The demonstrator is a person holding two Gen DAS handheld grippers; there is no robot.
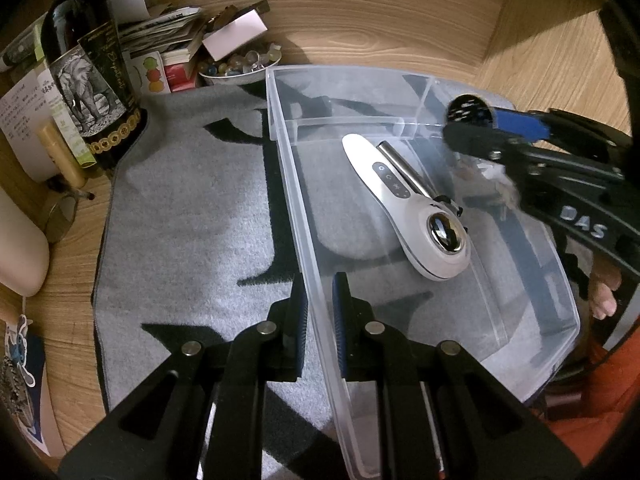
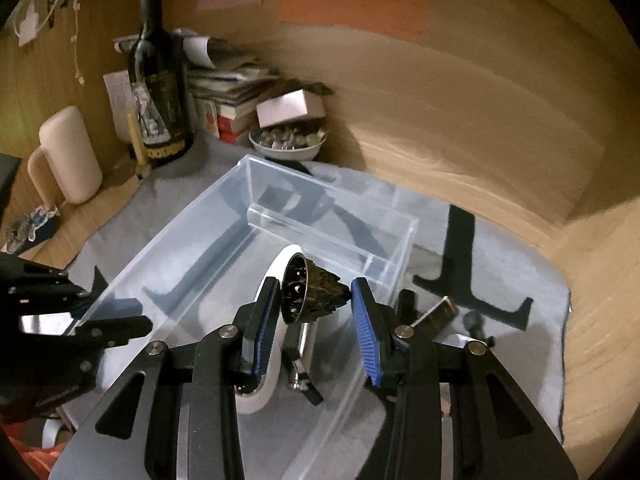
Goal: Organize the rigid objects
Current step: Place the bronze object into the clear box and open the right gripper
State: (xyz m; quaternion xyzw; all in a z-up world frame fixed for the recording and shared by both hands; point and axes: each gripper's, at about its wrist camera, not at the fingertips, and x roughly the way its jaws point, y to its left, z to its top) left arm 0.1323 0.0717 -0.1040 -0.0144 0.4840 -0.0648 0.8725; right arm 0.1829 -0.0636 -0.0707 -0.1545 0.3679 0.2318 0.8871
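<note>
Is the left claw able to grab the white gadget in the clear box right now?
Probably not yet. The left claw is clamped on the clear plastic box's near wall, so it is busy. The white handheld gadget lies uncovered inside, so letting go would likely leave the way free.

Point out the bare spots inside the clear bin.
Free: the bin floor nearest the left gripper, and the far section behind the divider. Crowded: the middle, where the white device and metal tool lie.

Clear plastic bin (image 1: 400, 380) on grey mat; white handheld device (image 1: 404, 208), metal cylinder (image 1: 404, 164) lying inside.
</note>
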